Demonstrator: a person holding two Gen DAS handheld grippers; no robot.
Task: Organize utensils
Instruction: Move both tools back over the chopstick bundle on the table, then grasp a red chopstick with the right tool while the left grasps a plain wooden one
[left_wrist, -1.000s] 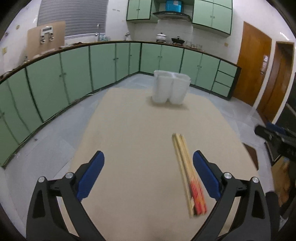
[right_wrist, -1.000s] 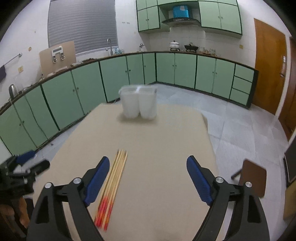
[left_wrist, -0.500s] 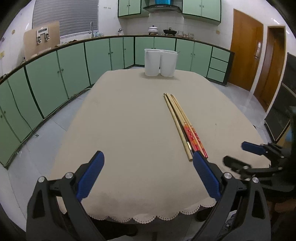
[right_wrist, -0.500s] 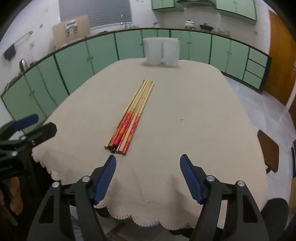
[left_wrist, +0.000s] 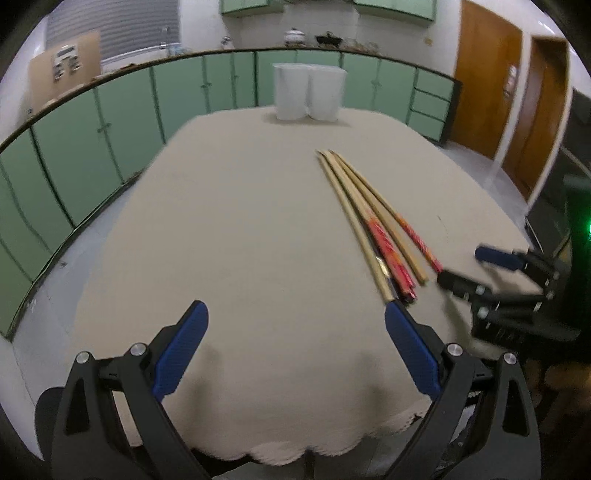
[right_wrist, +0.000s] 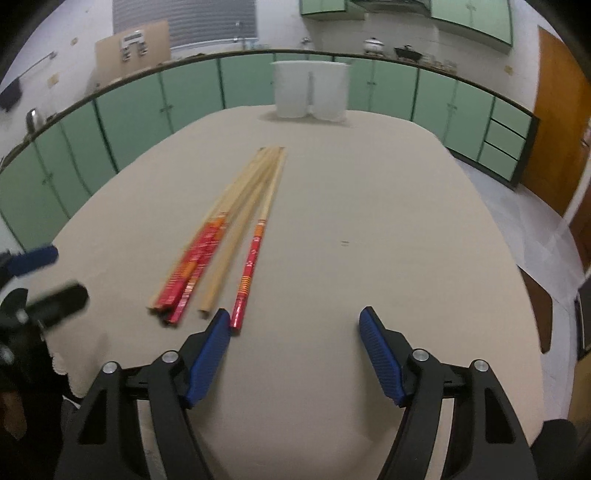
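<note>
Several wooden chopsticks (left_wrist: 364, 218) with red patterned ends lie side by side on the beige tablecloth (left_wrist: 240, 229); they also show in the right wrist view (right_wrist: 229, 236). A white two-compartment utensil holder (left_wrist: 309, 91) stands at the far table edge, also in the right wrist view (right_wrist: 311, 90). My left gripper (left_wrist: 295, 347) is open and empty over the near table edge, left of the chopsticks' red ends. My right gripper (right_wrist: 295, 354) is open and empty, its left fingertip beside the rightmost chopstick's red end. It also shows in the left wrist view (left_wrist: 476, 267).
The table (right_wrist: 406, 206) is oval with a scalloped cloth edge near me. Green cabinets (left_wrist: 92, 122) curve around the room behind it. Wooden doors (left_wrist: 487, 77) stand at the right. The left gripper appears at the left edge of the right wrist view (right_wrist: 40, 277).
Both grippers pulled back toward the near table edge, then came forward and lower toward the chopsticks' red ends. The chopsticks and holder have not moved.
</note>
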